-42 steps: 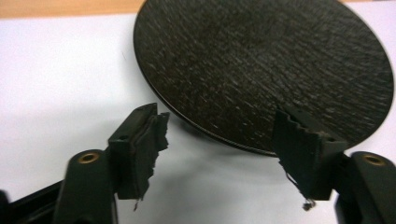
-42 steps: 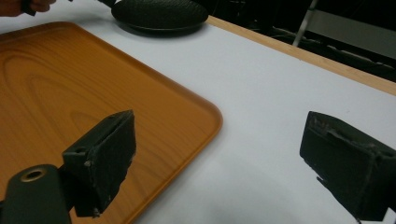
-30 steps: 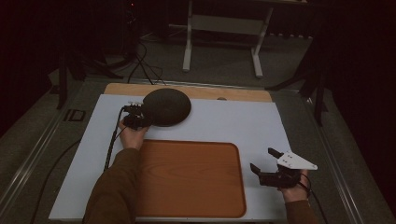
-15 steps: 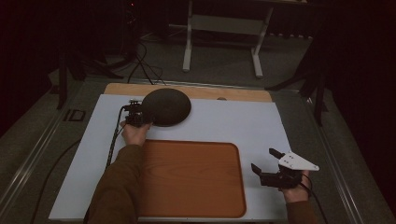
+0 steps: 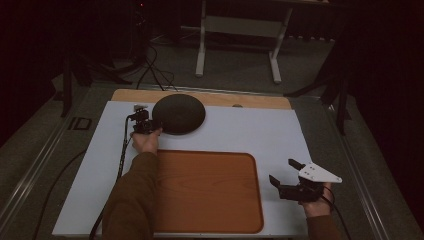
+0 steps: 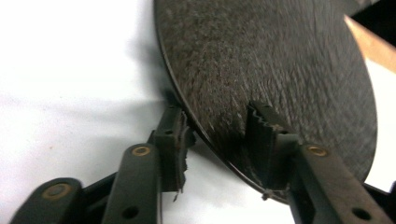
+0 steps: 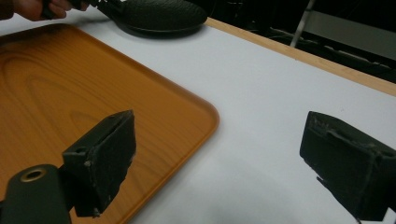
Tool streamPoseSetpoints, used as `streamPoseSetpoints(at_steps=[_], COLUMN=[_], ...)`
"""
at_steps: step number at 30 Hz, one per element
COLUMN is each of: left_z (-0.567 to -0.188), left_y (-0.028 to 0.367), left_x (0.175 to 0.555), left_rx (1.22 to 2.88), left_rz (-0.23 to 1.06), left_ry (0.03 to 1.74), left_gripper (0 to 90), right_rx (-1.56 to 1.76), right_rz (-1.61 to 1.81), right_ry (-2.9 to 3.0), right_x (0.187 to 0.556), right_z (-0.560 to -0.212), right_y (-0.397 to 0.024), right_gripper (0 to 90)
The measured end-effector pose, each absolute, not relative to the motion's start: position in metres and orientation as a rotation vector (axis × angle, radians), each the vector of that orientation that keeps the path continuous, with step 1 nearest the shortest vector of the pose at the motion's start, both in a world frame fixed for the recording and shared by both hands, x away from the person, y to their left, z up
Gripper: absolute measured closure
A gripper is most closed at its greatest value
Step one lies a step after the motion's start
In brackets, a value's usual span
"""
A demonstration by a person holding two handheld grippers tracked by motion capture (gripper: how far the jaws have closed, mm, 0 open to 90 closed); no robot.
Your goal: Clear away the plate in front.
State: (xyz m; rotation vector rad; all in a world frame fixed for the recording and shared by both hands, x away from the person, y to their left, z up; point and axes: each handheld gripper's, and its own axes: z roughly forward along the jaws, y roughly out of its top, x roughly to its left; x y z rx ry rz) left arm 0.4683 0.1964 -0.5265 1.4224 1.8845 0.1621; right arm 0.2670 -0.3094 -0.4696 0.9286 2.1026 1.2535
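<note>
Left gripper (image 6: 215,140) now straddles dark plate (image 5: 178,113) rim, upper centre — jaws apart, probably closing (pickup near); right gripper (image 5: 289,176) unmoved, open.

The dark round plate (image 6: 280,74) runs off the top and right edges of the left gripper view, its surface blurred, and its underside is hidden. In the high view, the wooden tray (image 5: 210,192) is partly covered at its left by a sleeve (image 5: 131,200), and the person's forearms are cut by the near edge.
</note>
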Motion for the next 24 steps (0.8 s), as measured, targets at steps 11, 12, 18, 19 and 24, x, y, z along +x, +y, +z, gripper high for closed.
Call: streamPoseSetpoints(at_steps=[11, 12, 18, 19, 24], left_z=[-0.507, -0.505, -0.503, -0.503, -0.505], left_y=[0.199, 0.198, 0.190, 0.188, 0.177], left_x=[0.464, 0.464, 0.466, 0.466, 0.469], left_rx=[1.125, 1.127, 1.068, 1.063, 1.051], left_rz=[0.065, 0.069, 0.056, 0.060, 0.055], left_ry=[1.817, 1.817, 1.768, 1.766, 1.773], left_gripper=[82.3, 82.3, 80.9, 79.9, 75.2], right_rx=[0.931, 0.931, 0.927, 0.928, 0.927], right_rz=[1.258, 1.258, 1.260, 1.260, 1.262], right_ry=[2.101, 2.101, 2.106, 2.106, 2.109], right_x=[0.267, 0.267, 0.267, 0.268, 0.268], right_z=[-0.469, -0.469, -0.469, -0.469, -0.469], right_y=[-0.312, -0.312, -0.311, -0.311, -0.311], right_gripper=[10.4, 10.4, 10.4, 10.4, 10.4])
